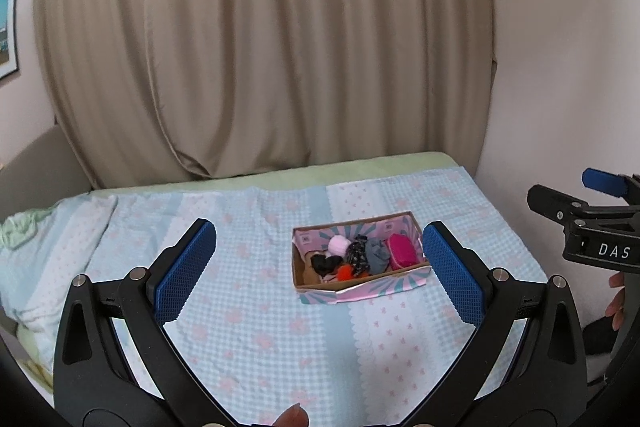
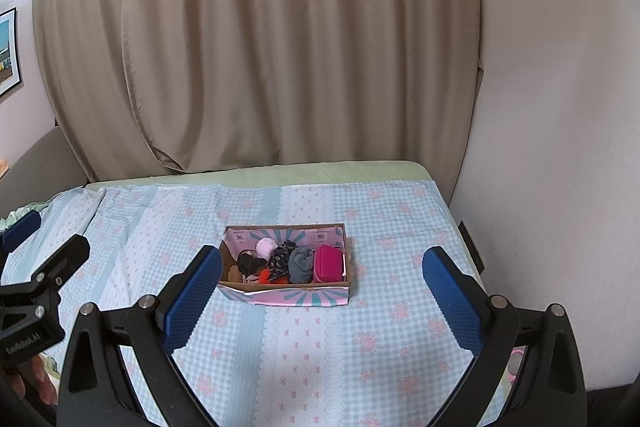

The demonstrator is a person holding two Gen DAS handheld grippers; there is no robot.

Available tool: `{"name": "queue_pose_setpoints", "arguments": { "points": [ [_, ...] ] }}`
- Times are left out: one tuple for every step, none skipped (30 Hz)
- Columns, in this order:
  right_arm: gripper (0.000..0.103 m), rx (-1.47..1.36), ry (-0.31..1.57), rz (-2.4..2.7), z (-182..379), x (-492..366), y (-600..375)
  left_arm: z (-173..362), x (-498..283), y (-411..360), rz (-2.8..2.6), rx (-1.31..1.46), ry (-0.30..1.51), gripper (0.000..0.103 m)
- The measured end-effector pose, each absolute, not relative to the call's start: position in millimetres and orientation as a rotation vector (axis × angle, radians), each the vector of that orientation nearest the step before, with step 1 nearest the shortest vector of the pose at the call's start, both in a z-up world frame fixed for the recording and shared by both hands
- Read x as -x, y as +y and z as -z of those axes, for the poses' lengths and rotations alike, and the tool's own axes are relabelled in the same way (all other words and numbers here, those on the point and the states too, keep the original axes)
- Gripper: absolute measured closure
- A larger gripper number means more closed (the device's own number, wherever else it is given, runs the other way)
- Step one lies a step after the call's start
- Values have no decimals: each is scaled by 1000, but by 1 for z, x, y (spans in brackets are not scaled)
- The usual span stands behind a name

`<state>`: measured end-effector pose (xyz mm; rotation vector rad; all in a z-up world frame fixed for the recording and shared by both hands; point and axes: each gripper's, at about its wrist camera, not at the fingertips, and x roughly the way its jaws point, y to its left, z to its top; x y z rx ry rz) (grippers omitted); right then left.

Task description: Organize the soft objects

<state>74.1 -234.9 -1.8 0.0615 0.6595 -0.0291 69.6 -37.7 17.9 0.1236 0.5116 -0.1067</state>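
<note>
Hanging above the checked bedspread (image 2: 304, 347), the left gripper (image 1: 320, 271) and the right gripper (image 2: 322, 297) both have their blue pads spread wide with nothing between them. Farther off, a small box (image 2: 292, 297) sits on the bed. Inside it lie a pink pouch (image 2: 329, 263), a grey sock (image 2: 301, 263), a pale pink ball (image 2: 266, 246) and some dark bits. Behind the bed hangs a tan curtain (image 2: 280, 47).

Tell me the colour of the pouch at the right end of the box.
Magenta pink pouch, clearest in the right wrist view, inside the box.
</note>
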Motion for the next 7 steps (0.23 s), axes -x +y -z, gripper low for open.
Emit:
{"name": "queue_pose_setpoints", "arguments": {
  "points": [
    [3,-62,662,31,2,-75,-234,-18,-71,-38,114,-124,515,0],
    [3,-62,665,33,3,-77,-234,-17,-72,-39,123,-122,518,0],
    [3,-63,669,35,3,-78,-234,-15,-74,-39,129,-117,521,0],
    [3,-63,674,36,4,-80,-233,-13,-76,-39,136,-106,528,0],
    [3,-64,681,38,5,-82,-233,-11,-79,-38,139,-98,536,0],
    [3,-64,687,39,6,-84,-233,-9,-82,-38,139,-91,547,0],
    [3,-64,694,40,8,-87,-233,-8,-85,-37,140,-88,557,0]
  ]
}}
